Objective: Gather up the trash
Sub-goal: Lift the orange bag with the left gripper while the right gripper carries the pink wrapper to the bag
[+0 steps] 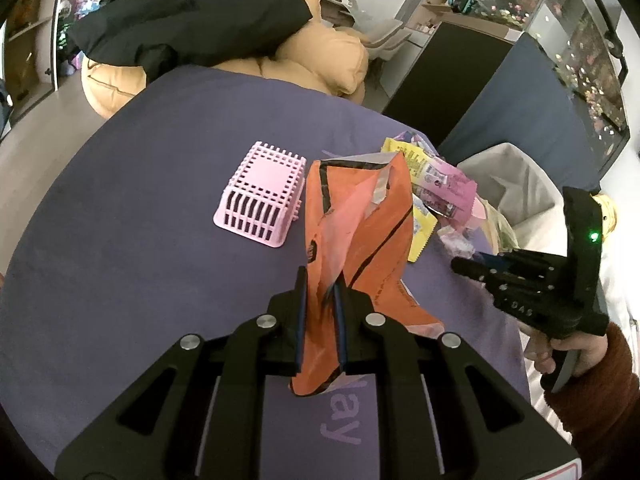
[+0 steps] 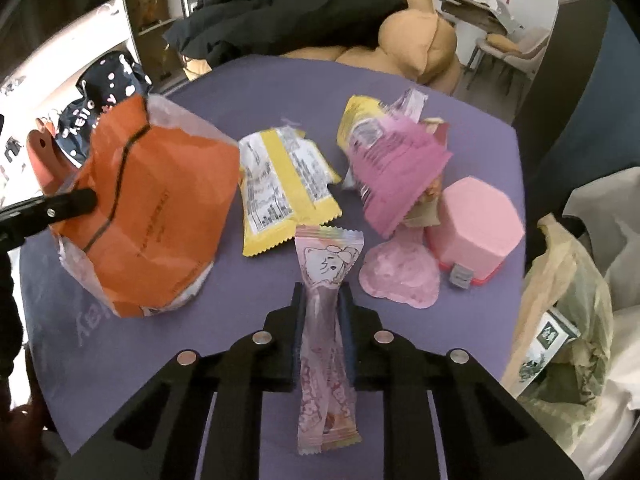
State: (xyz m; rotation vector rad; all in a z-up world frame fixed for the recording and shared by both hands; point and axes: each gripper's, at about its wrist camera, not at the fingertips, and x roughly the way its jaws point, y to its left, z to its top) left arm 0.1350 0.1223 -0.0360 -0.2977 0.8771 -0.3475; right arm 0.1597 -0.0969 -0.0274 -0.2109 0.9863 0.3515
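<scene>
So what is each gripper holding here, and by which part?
Left gripper pinches the orange bag near its lower end. Right gripper pinches the pink cartoon wrapper across its middle.

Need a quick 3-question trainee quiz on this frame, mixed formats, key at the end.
1. True or false: the left gripper is shut on the orange bag.
2. What is between the fingers of the right gripper?
A. the yellow wrapper
B. the pink cartoon wrapper
C. the pink cup
3. Fill in: in the left wrist view, the pink basket lies ____ on the purple table.

Key: 1 true; 2 B; 3 upside down (its base faces up).
</scene>
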